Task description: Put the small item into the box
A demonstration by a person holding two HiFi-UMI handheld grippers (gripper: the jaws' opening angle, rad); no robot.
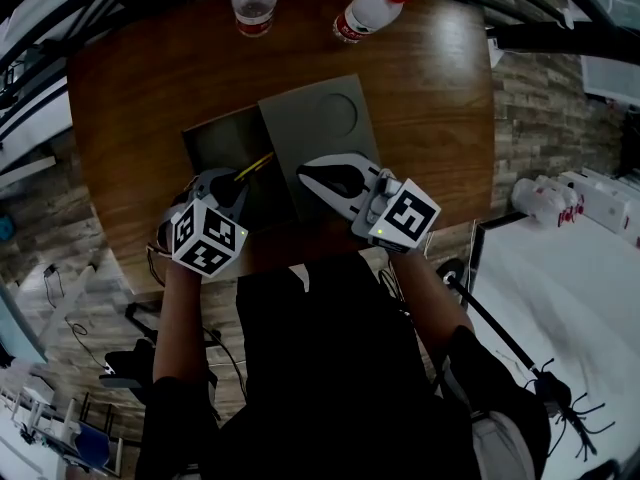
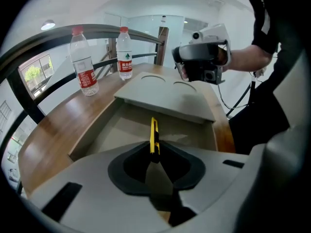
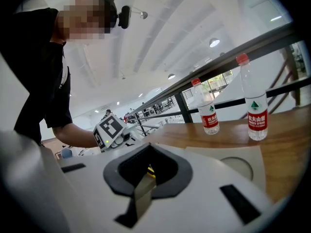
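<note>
An open grey box (image 1: 212, 143) lies on the wooden table, and its lid (image 1: 318, 128), which has a round recess, rests tilted across its right side. My left gripper (image 1: 232, 180) is shut on a thin yellow item (image 1: 255, 164), holding it over the box's near edge. The left gripper view shows the yellow item (image 2: 154, 137) upright between the jaws, above the box's inside (image 2: 141, 125). My right gripper (image 1: 325, 183) is shut on the lid's near edge (image 3: 142, 191). The lid's round recess (image 3: 238, 166) shows just beyond it.
Two water bottles with red caps (image 1: 254, 0) (image 1: 368, 12) stand at the table's far edge. The table (image 1: 430, 98) ends close to me on the near side. A dark railing (image 2: 48, 42) runs behind the table.
</note>
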